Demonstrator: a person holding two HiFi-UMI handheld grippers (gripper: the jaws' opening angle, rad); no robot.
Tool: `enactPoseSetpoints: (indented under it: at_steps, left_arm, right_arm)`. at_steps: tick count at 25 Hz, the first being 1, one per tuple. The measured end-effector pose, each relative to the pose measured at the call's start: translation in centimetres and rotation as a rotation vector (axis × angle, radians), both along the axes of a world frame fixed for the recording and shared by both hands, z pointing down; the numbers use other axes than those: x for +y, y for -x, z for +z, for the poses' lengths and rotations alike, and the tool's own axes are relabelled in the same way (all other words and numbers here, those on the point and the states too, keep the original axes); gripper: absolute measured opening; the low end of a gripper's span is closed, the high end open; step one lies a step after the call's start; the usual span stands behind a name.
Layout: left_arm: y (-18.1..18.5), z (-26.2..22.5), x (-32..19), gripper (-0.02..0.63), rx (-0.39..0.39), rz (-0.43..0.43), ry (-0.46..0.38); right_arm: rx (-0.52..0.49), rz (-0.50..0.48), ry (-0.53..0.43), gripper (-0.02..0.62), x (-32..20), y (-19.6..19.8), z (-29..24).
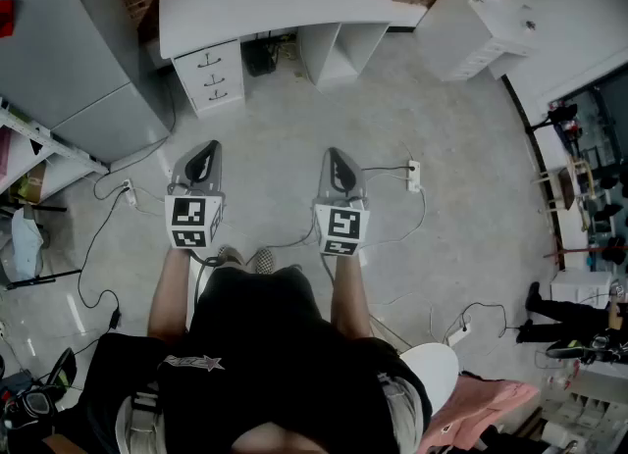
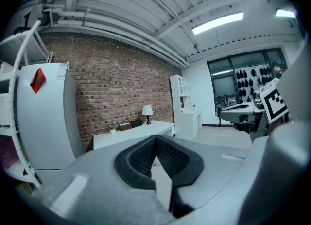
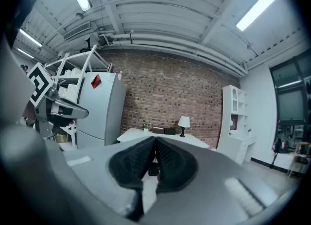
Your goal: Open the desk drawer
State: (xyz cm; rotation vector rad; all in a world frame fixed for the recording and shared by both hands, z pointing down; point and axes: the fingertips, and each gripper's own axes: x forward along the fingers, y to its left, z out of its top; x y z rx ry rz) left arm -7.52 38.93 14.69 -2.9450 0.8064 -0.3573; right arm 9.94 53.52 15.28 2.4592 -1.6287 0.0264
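A white desk (image 1: 265, 1) stands against the brick wall at the far side of the room. Its drawer unit (image 1: 210, 75), with three handled drawer fronts all closed, sits under the desk's left end. My left gripper (image 1: 203, 159) and my right gripper (image 1: 339, 170) are held side by side over the floor, well short of the desk. Both point toward the desk, jaws tip to tip with nothing between them. In the left gripper view the left gripper (image 2: 156, 138) has the desk (image 2: 133, 135) far beyond it. In the right gripper view the right gripper (image 3: 155, 140) has the desk (image 3: 163, 136) behind it.
A grey refrigerator (image 1: 69, 60) stands left of the desk, with a white rack (image 1: 39, 138) beside it. A white shelf unit (image 1: 500, 11) stands to the desk's right. Power strips and cables (image 1: 412, 176) lie on the floor near my grippers. A lamp (image 3: 183, 122) stands on the desk.
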Motion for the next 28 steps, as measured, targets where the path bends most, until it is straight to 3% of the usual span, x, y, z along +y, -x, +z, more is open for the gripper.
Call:
enactPoseSetpoints:
  at_steps: [16, 28]
  left_arm:
    - [-5.0, 0.6, -1.3, 0.011, 0.003, 0.045, 0.017]
    - [-14.1, 2.0, -9.1, 0.011, 0.0, 0.054, 0.039]
  right_arm:
    - [-0.002, 0.028, 0.021, 0.005, -1.1, -3.3, 0.1]
    - [-0.036, 0.027, 0.052, 0.005, -8.9, -11.9, 1.8]
